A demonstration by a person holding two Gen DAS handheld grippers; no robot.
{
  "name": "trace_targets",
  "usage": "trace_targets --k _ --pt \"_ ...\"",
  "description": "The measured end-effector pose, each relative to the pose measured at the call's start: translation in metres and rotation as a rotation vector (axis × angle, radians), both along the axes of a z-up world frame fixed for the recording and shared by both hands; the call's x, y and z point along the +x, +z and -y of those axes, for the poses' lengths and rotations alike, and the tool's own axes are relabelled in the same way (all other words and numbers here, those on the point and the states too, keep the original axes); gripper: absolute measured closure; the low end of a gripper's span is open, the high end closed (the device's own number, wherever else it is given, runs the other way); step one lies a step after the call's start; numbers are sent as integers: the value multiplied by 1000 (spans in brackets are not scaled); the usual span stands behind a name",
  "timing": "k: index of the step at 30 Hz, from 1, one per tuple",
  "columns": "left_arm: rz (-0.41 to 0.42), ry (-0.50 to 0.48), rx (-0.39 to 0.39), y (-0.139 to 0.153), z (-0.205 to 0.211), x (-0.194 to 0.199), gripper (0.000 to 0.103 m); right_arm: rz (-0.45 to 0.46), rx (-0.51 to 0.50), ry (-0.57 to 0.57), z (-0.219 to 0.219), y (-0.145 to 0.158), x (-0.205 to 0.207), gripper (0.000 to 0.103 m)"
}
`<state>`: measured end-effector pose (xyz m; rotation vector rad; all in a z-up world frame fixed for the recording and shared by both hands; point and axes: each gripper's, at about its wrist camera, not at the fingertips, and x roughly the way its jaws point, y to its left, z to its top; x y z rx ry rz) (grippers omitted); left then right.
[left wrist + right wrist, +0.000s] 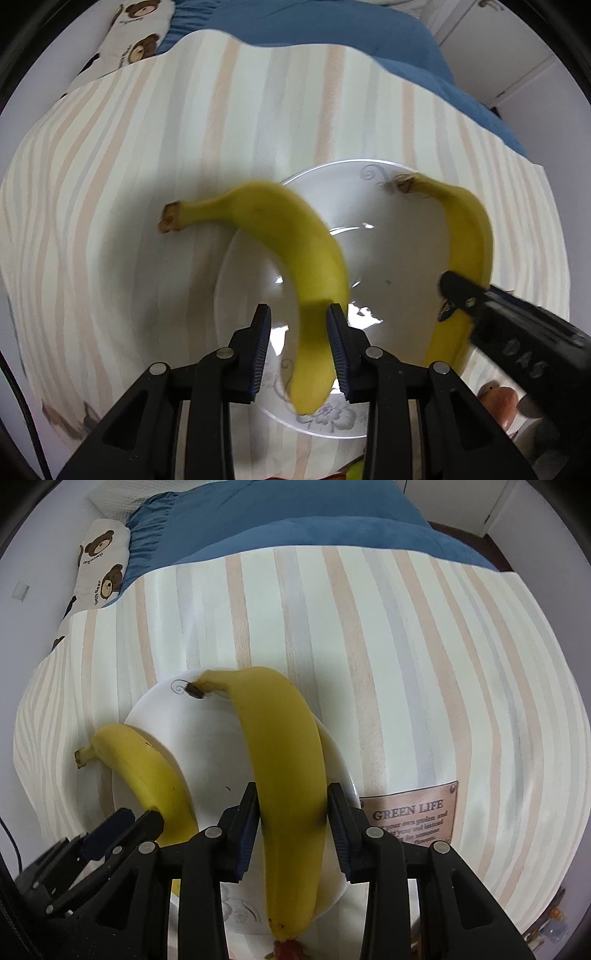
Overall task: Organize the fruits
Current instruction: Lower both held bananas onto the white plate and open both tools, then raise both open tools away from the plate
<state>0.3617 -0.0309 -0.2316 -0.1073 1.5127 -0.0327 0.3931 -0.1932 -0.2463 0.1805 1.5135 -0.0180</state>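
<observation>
From the left wrist view, the left gripper (299, 321) has its jaws closed on the near end of a banana (295, 251), whose stem reaches left past the plate (406, 240) rim, over the striped desk (147, 147). A second banana (469, 236) lies along the plate's right side with the right gripper (454, 291) at it.

From the right wrist view, that second banana (288, 760) sits between the right gripper's (291, 812) jaws, which look slightly slack around it, its stem on the plate's (207, 746) far rim. Bananas are light and soft, and bruise easily, so I'd grip mid-body, gently.
</observation>
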Motion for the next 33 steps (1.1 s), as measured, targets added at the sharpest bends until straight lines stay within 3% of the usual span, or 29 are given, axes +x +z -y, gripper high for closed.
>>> trace_targets --k 3,4,5,9,11,15,23,33 --pt "9 13 10 4 -5 -3 74 26 -6 22 4 12 0 48" --pt "18 12 15 7 -6 -5 73 34 -15 28 5 16 1 37" --pt "30 10 21 10 -7 -6 69 47 -21 34 5 22 1 34" --pt "64 3 38 23 -8 -12 59 37 -13 45 11 32 -4 32" --pt "73 2 40 29 -11 -16 34 35 -7 51 15 37 -10 21" --pt "103 3 74 38 -18 -28 17 56 -5 66 19 46 -25 11" --pt "150 16 84 62 -30 -51 15 137 -39 136 18 78 -62 9" --pt "287 10 100 128 -31 -109 15 260 -41 143 14 134 -109 9"
